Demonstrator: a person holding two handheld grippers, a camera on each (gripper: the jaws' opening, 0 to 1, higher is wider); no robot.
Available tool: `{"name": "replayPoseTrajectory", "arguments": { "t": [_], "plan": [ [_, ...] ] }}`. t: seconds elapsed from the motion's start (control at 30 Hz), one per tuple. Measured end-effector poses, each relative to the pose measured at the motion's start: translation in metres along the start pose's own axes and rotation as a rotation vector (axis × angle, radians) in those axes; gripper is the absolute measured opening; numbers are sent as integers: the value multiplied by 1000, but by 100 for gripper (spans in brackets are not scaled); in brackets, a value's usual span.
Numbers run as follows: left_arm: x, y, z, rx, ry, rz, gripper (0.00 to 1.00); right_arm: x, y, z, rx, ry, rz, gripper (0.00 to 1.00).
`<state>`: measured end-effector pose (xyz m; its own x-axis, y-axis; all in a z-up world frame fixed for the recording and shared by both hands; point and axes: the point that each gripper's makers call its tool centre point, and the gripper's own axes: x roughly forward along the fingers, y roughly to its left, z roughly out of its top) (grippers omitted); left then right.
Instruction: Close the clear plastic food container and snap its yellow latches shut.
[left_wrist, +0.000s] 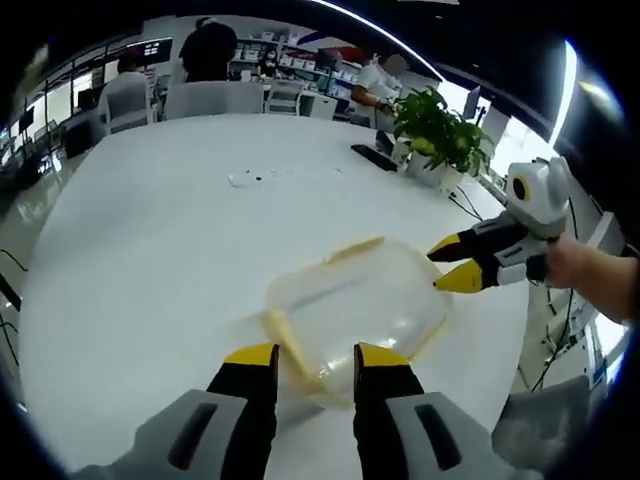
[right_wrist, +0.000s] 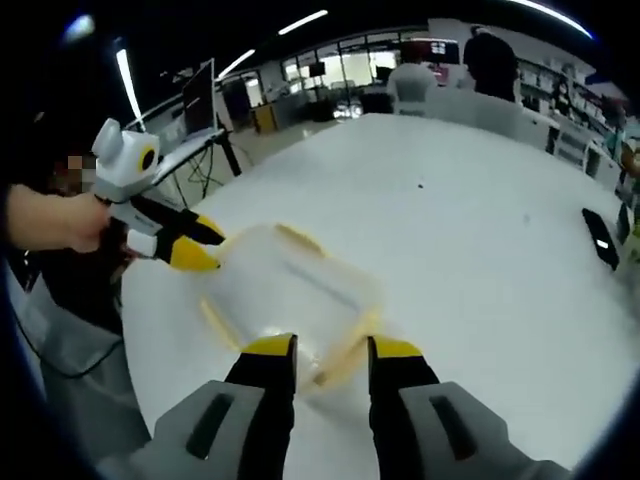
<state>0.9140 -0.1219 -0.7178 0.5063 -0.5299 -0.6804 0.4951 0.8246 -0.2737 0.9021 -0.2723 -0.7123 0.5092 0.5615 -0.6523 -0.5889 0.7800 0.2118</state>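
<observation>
Left gripper view showed a potted plant at the far right of the white table; right gripper view showed a dark phone-like slab instead. Clear container sat near the table's near edge, between both grippers, yellow latches on its sides. Left gripper jaws were parted, gripping nothing, just short of the container. Right gripper was the same. Motion blur hid whether the lid was seated. Open office, people seated far off.

Each view looks close down its own jaws from opposite sides — both share the container and white table.
</observation>
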Motion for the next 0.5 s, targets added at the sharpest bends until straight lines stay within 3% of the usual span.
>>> {"name": "replayPoseTrajectory", "arguments": {
  "t": [0.1, 0.5],
  "plan": [
    [0, 1, -2, -94, -17, 2, 23, 0, 0, 0, 80, -38, -22, 24],
    [1, 2, -5, -210, -51, 0, 22, -2, 0, -1, 227, -112, -91, 21]
  ]
}}
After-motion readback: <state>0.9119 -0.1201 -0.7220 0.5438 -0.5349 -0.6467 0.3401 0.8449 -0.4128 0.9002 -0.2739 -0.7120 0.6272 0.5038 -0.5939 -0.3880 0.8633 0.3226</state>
